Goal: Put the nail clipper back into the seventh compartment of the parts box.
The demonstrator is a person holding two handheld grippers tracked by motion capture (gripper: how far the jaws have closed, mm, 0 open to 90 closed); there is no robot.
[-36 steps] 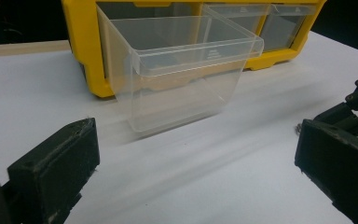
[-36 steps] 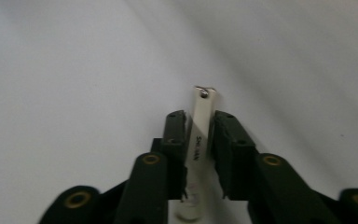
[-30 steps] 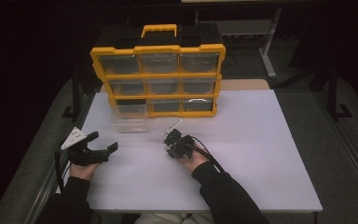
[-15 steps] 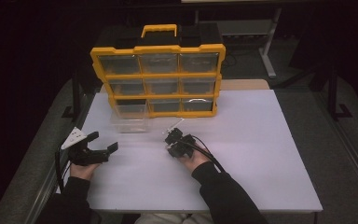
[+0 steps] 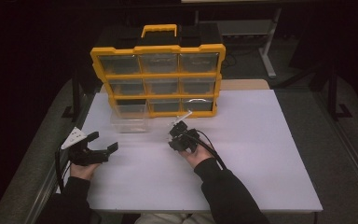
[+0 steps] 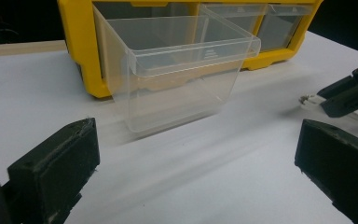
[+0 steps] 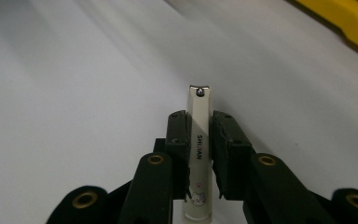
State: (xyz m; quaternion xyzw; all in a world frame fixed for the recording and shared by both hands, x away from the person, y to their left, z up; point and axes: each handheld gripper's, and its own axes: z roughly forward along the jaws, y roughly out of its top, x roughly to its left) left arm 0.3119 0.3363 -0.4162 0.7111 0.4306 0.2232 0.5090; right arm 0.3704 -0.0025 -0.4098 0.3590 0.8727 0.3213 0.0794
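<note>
Item: nail clipper (image 7: 199, 140), white with small printed lettering and a cartoon mark on its lever, clamped lengthwise between the jaws of the right gripper (image 7: 199, 122); tip projects past the pads, held just above the white table (image 5: 261, 154), in front of the yellow drawer organiser (image 5: 158, 74).

Handling, by judgement: light, rigid metal, smooth-sided and likely slippery (a flat grip across the two long edges, as here, looks the surest hold); not fragile.

Associated: clear plastic drawer (image 6: 177, 70), pulled out and standing on the table against the organiser's lower left, open side up, apparently empty; thin-walled, light, probably easy to tip.

Left gripper (image 5: 101, 145): jaws wide apart, holding nothing, resting low at the table's left, facing the drawer
</note>
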